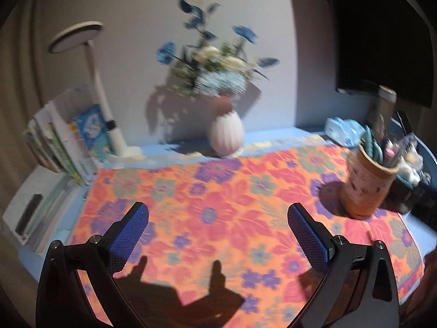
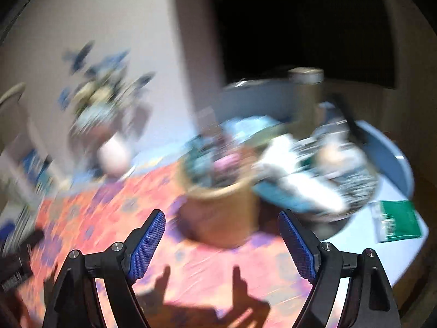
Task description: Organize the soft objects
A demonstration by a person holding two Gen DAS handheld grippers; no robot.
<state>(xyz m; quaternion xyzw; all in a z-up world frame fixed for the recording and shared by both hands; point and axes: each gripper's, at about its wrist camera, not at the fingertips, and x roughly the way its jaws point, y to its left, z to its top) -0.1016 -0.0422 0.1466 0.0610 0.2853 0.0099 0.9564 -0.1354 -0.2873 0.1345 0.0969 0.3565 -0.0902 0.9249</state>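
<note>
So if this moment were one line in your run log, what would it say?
left gripper: open, empty, over floral cloth | right gripper: open, empty, facing brown cup | soft pile in basket, untouched | view blurred

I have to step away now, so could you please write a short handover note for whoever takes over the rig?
Left gripper: open, empty, above the orange floral cloth.
Right gripper: open, empty, facing the tan ceramic pen pot; this view is motion-blurred.
Soft things: a blurred heap of white and light-blue soft items lies right of the pot, in what looks like a dark patterned basket.
Done: nothing evident.
Left: pick up and sort the heap.
</note>
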